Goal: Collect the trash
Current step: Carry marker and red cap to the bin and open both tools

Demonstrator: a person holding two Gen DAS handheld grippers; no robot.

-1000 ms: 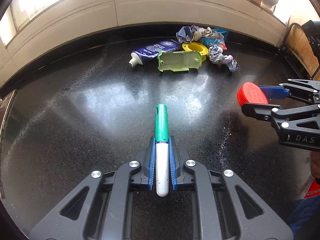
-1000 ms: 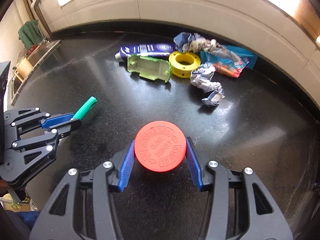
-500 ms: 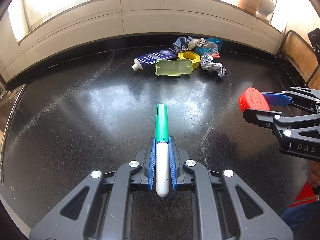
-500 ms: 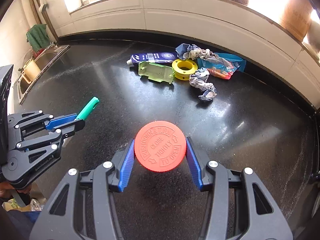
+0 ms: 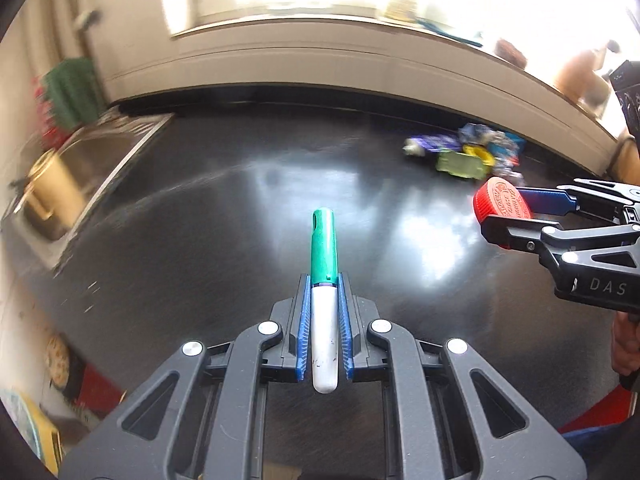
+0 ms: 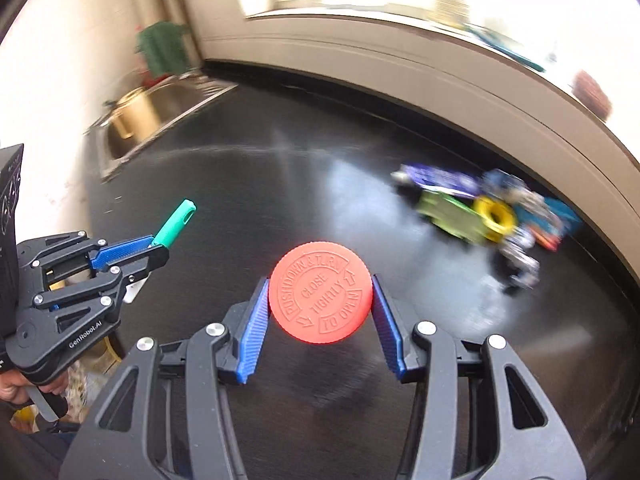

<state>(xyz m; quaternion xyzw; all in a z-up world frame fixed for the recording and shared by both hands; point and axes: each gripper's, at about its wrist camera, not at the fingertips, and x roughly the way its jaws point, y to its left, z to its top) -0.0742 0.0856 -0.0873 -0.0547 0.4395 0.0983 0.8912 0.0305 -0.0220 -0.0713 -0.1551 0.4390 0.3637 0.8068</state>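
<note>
Green-capped marker [image 5: 324,292] points forward along left gripper [image 5: 324,280].

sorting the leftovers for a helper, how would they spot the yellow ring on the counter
Look along the black countertop to its far right, where a small trash pile lies near the pale wall. The yellow ring sits mid-pile, against the green tray: the only round, bright yellow piece with a hole.

Sink [image 5: 100,152] left, trash pile [image 5: 468,156] right on counter [image 5: 240,208].

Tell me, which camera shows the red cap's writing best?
The right wrist view: the red cap faces the lens, lettering readable, between the right gripper fingers. The left wrist view shows it nearly edge-on, small, at right.
</note>
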